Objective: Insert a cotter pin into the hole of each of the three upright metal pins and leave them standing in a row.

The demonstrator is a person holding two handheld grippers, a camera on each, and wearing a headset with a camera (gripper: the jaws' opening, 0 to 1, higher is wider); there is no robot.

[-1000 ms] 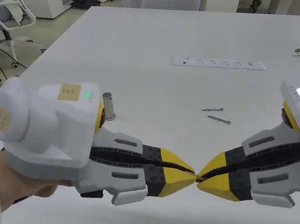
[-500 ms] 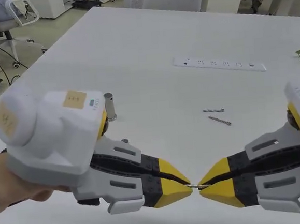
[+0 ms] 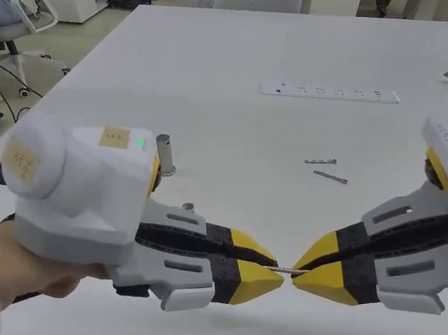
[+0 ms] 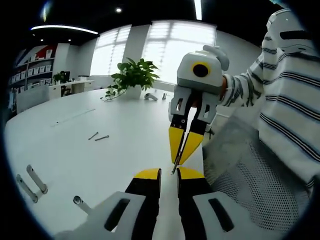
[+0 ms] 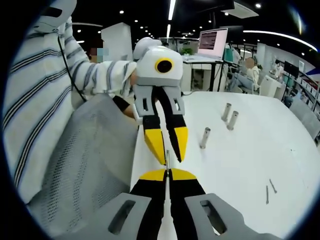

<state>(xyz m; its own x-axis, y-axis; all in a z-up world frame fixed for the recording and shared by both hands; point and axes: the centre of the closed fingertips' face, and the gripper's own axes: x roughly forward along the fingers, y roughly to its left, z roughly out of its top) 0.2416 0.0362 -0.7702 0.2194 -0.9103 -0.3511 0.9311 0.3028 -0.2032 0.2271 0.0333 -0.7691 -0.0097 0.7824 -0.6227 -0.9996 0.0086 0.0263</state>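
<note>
**A:** What was the setting?

**B:** A broad white counter [image 3: 224,66], with a power strip [image 3: 329,95] along its far side. The two grippers met tip to tip at the near edge.

**A:** And how were their jaws?

**B:** The right gripper [image 3: 300,272] had its jaws clenched on a cotter pin [image 5: 167,159]. The left gripper [image 3: 275,270] had its jaws released. Both gripper views showed a narrow slot of daylight between them, wider than the pin.

**A:** Where were the task's other things?

**B:** Three metal pins [image 5: 205,137] stood on the counter beyond the left gripper, and the one plain in the head view was upright. Two loose cotter pins [image 3: 319,161] lay farther out, well apart from them, near the middle of the counter.

**A:** So which relation did the next move turn on?

**B:** The held cotter pin itself. Its long axis ran straight out of the right jaws along the line joining the two grippers. Its free end pointed into the slot of the left jaws, at or just inside their tips; I couldn't tell which. I judged this a hand-over or a re-grip, so the left jaws had only to close squarely across that axis. None of the metal pins looked to carry a cotter pin yet, and the left gripper was the nearer to them.
</note>
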